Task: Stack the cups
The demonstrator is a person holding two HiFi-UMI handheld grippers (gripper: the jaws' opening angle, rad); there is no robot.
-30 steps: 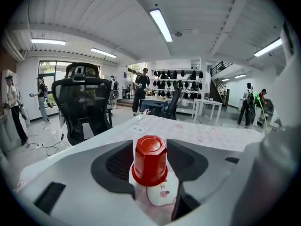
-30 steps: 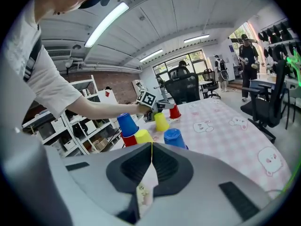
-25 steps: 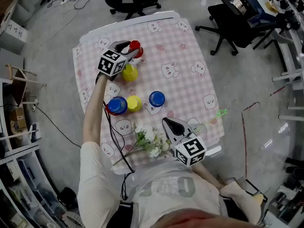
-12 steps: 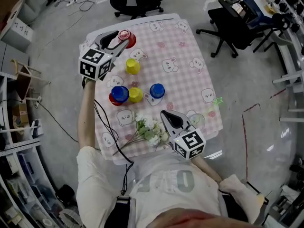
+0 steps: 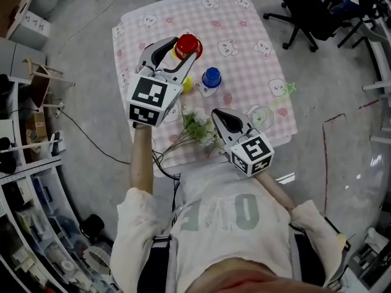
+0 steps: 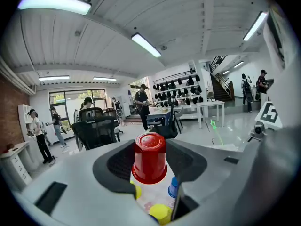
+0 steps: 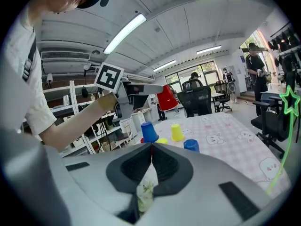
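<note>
Head view: the left gripper (image 5: pixel 183 49) is seen raised above the table (image 5: pixel 244 23), which is covered with a pink checked cloth, and a red cup (image 5: pixel 187 44) is held upside down between its jaws. A blue cup (image 5: pixel 211 77) is seen on the cloth just beyond the gripper, and part of a yellow cup (image 5: pixel 187 85) is visible beside it. A bunch of flowers (image 5: pixel 198 127) is laid near the table's near edge, and the right gripper (image 5: pixel 215 112) is held just over it with its jaws brought together. Left gripper view: the red cup (image 6: pixel 149 158) is gripped by its sides, both pads being pressed against it with the jaws set wide, and its base is turned up; the yellow cup (image 6: pixel 162 213) and the blue cup (image 6: pixel 173 187) are seen below on the cloth. Right gripper view: the jaws of the right gripper (image 7: pixel 151 148) are shut, tip meeting tip, with nothing pinched between the tips, and the flowers (image 7: pixel 143 192) are glimpsed through the gap lower down. Beyond the jaws, the red cup (image 7: pixel 167 97) is seen lifted in the left gripper (image 7: pixel 157 95), well above the blue cup (image 7: pixel 191 145), the yellow cup (image 7: pixel 176 132) and a second blue cup (image 7: pixel 148 132) on the table (image 7: pixel 235 140).
</note>
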